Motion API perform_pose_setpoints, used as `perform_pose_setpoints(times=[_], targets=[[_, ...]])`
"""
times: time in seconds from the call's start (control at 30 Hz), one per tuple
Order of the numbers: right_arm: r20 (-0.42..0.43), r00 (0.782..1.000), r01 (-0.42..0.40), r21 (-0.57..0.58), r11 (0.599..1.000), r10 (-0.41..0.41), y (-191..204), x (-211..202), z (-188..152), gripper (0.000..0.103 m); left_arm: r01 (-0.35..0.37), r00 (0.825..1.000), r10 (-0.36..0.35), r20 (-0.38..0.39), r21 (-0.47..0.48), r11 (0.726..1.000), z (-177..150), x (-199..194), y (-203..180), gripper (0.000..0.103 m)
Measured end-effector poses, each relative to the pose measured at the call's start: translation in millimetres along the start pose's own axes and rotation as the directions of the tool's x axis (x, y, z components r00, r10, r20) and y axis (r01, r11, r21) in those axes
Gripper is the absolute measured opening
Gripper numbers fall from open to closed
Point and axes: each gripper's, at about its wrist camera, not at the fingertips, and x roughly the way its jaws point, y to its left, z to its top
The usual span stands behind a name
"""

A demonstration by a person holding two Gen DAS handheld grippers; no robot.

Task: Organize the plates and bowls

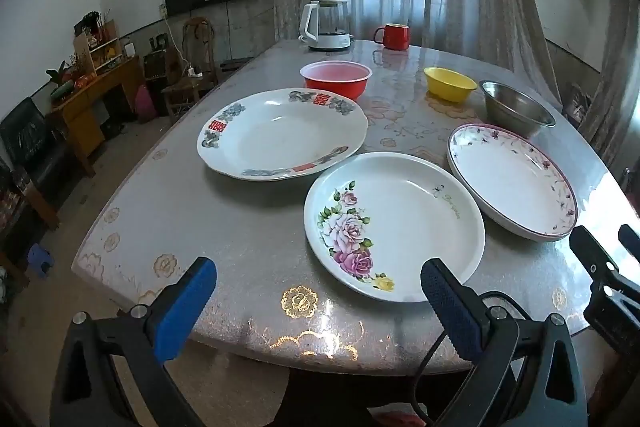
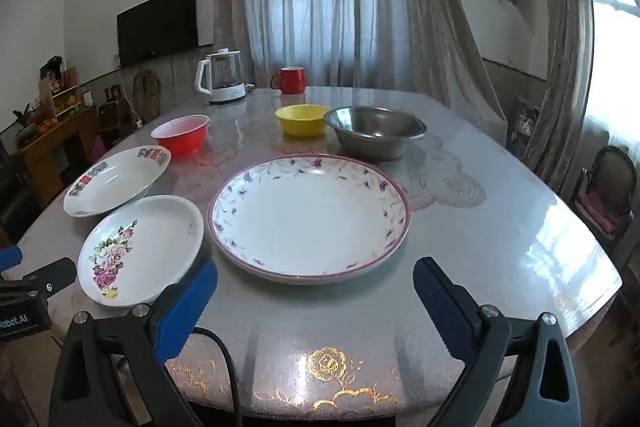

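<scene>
Both grippers hang released over the near edge of the bench (image 2: 500, 219), left gripper (image 1: 316, 291) before the rose plate (image 1: 400, 223), right gripper (image 2: 316, 291) before the pink-rimmed plate (image 2: 308, 219). Behind lie a red-lettered plate (image 1: 280, 135), red bowl (image 1: 336, 79), yellow bowl (image 2: 302, 119) and steel bowl (image 2: 374, 131).

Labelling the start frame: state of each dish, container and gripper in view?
White rose-print plate: upright, empty, unstacked.
White plate with red characters: upright, empty, unstacked.
Pink-rimmed floral plate: upright, empty, unstacked.
Red plastic bowl: upright, empty.
Yellow plastic bowl: upright, empty.
Steel bowl: upright, empty.
Red mug: upright.
White kettle: lid on.
Left gripper: open, holding nothing.
Right gripper: open, holding nothing.
</scene>
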Motion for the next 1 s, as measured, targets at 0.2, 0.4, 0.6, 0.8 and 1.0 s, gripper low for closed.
perform_pose_setpoints(times=[0.2,0.4,0.6,0.8,1.0], targets=[[0.026,1.000,-0.001,-0.013,1.000,0.001,2.3,-3.6,1.9,0.100,0.005,1.000,-0.005,-0.018,-0.017,1.000,-1.5,4.1,3.7,0.103],[-0.007,0.999,-0.033,0.013,0.999,0.033,0.1,2.1,-1.0,0.100,0.002,1.000,-0.002,-0.024,-0.017,1.000,-1.7,6.7,3.6,0.103],[-0.012,0.999,-0.048,0.004,0.999,0.048,4.5,2.4,-3.5,0.100,-0.001,1.000,0.000,-0.029,-0.019,1.000,-1.7,8.4,4.0,0.103],[-0.020,0.998,-0.056,-0.010,0.998,0.056,8.2,3.8,-4.1,0.100,-0.002,1.000,0.001,-0.030,-0.021,1.000,-2.2,10.0,4.6,0.103],[-0.038,0.997,-0.061,-0.011,0.998,0.061,9.4,7.5,-3.6,0.100,-0.003,1.000,0.002,-0.031,-0.020,1.000,-2.4,10.3,4.2,0.103]])
